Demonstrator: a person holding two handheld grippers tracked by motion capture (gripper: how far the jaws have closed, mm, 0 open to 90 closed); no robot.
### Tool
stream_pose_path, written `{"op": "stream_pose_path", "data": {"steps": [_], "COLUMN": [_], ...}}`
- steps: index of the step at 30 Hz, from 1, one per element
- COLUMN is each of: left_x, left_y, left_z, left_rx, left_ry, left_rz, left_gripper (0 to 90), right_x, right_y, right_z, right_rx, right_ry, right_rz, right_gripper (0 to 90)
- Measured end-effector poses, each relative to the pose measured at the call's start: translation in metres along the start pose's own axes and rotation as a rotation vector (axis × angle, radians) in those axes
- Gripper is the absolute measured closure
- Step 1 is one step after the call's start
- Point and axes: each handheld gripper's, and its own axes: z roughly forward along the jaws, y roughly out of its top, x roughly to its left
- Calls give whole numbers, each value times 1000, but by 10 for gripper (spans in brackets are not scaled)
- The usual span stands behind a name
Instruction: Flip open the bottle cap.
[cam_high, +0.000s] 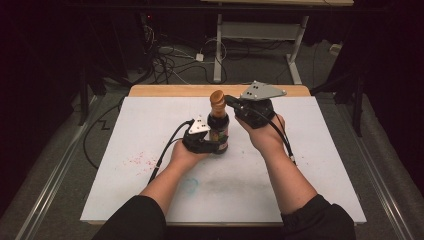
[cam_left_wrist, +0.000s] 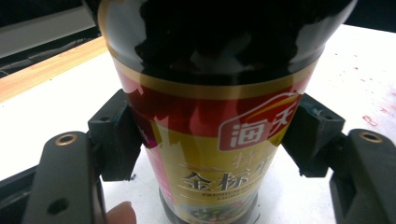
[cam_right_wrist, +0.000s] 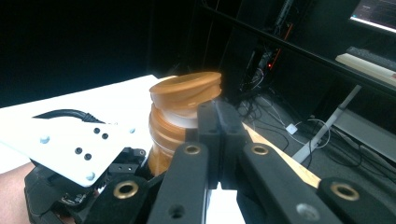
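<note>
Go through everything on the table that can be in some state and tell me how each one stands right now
Sauce bottle: upright on the table, clamped at the label.
Bottle cap: flip lid raised and tilted, not closed flat.
Left tongs: shut on the sauce bottle, one pad on each side.
Right tongs: shut with nothing between them, tips right beside the bottle cap.
Table: white top with red specks near its left edge.
</note>
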Motion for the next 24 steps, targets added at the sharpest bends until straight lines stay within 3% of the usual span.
{"op": "stream_pose_path", "data": {"steps": [22, 24], "left_x": [1, 1], "left_y": [-1, 0], "left_z": [-1, 0], "left_rx": [14, -5], "left_ry": [-20, -2], "left_rz": [22, -15], "left_gripper": [282, 281], "right_x": [2, 3], "right_y": [10, 12], "right_z": [0, -1], "right_rx": [-29, -43], "right_ry": [-7, -15], "right_rz": [1, 3], "right_gripper": [900, 900]}}
